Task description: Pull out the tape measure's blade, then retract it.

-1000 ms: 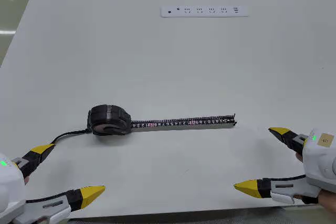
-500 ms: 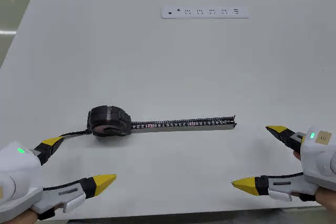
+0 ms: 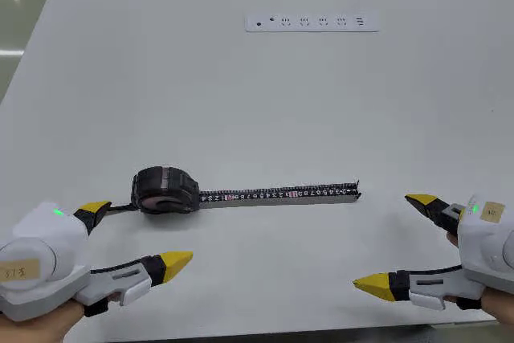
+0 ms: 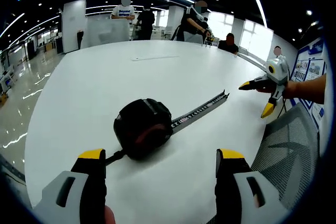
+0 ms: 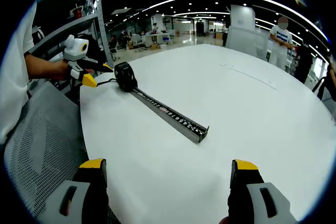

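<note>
the tape measure (image 3: 166, 190) lay on the table (image 3: 241, 102), blade (image 3: 281, 193) out. the left gripper (image 3: 138, 234), jaws spread, faced its case, probably to steady it; the right gripper (image 3: 394, 241), also spread, hung near the blade's tip.

My left gripper (image 3: 143, 233) low at the near edge of the white table (image 3: 241, 102), jaws spread wide, close behind the black tape measure (image 3: 165, 190), its blade (image 3: 281, 193) lying extended flat toward my right gripper (image 3: 388, 240), likewise gaping, power strip (image 3: 312, 21) at the far side
</note>
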A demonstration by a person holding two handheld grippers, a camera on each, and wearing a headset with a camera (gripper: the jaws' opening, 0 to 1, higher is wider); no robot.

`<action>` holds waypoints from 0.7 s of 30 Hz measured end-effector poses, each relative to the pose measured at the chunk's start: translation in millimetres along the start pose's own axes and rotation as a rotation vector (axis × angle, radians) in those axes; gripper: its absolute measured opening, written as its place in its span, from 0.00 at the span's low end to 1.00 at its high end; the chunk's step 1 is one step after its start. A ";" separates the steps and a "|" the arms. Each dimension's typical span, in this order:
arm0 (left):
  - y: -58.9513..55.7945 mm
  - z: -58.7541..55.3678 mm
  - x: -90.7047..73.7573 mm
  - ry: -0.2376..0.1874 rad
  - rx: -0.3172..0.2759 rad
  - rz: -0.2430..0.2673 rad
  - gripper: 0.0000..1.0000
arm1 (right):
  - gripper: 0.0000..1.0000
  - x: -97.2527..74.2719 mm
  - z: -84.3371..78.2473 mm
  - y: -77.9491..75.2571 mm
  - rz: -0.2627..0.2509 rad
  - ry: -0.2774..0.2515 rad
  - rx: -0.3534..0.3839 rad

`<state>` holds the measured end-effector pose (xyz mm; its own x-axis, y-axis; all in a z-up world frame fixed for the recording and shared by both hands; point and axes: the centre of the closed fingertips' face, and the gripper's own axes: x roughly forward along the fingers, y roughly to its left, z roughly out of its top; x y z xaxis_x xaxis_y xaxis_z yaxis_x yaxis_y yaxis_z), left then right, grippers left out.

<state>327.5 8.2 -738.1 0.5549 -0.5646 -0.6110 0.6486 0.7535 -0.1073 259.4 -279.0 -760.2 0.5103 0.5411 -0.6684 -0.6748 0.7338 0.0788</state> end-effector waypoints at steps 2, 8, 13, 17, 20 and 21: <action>0.7 2.3 2.1 -0.005 -0.018 0.002 0.83 | 0.97 -0.1 0.7 -0.9 -0.001 -0.002 0.001; -3.2 5.1 13.4 0.003 -0.029 -0.001 0.82 | 0.97 -0.8 1.8 -3.5 -0.007 -0.004 0.000; -3.1 5.0 19.7 0.005 -0.037 0.004 0.82 | 0.97 -0.6 0.7 -4.6 -0.007 -0.004 0.005; -3.1 7.1 22.1 -0.001 -0.053 -0.001 0.82 | 0.97 0.1 0.6 -4.8 -0.007 -0.004 0.005; -6.1 8.0 25.0 -0.004 -0.058 -0.007 0.81 | 0.97 1.4 1.2 -4.4 -0.006 -0.005 0.005; -6.0 7.5 26.2 -0.002 -0.059 -0.004 0.82 | 0.97 1.7 1.3 -4.1 -0.005 -0.004 0.005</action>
<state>342.0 -13.7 -747.6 0.5532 -0.5687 -0.6087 0.6191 0.7696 -0.1563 263.7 -280.5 -760.6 0.5160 0.5393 -0.6655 -0.6698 0.7383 0.0790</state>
